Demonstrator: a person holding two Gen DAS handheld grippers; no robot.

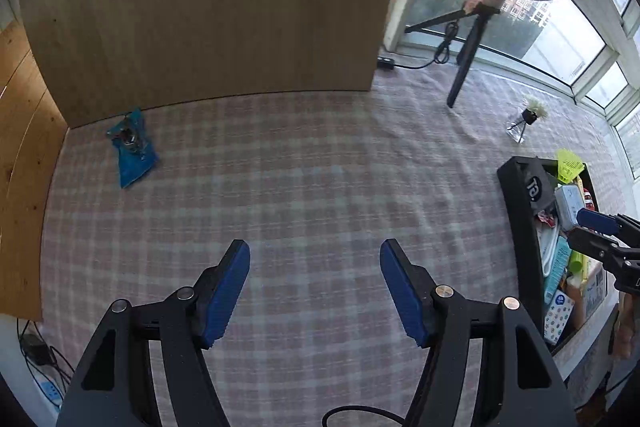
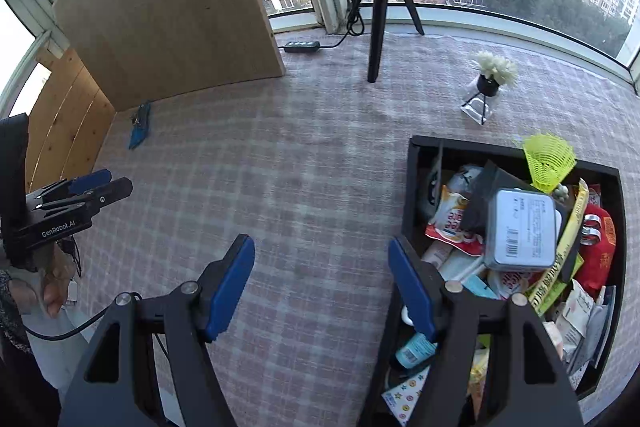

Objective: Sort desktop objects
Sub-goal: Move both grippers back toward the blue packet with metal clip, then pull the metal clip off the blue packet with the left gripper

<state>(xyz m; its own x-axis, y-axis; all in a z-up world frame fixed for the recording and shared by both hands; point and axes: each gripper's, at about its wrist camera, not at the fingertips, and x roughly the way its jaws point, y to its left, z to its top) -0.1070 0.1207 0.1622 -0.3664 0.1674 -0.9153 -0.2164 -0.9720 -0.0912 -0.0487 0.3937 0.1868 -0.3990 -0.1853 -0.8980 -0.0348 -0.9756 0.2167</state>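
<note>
One crinkled blue plastic packet (image 1: 134, 147), at ten o'clock, likely light and slippery, suits an edge pinch; both the left gripper (image 1: 315, 287) and the right gripper (image 2: 322, 291) gape empty.

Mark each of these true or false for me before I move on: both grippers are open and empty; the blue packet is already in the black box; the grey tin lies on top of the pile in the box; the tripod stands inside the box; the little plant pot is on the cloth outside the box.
1. Both grippers are open and empty. True: the left gripper and right gripper each show spread jaws with nothing between.
2. The blue packet is in the black box. False: it lies on the checked cloth near the wooden board.
3. The grey tin tops the pile. True.
4. The tripod stands in the box. False: it stands on the cloth beyond it.
5. The plant pot is outside the box. True.
</note>
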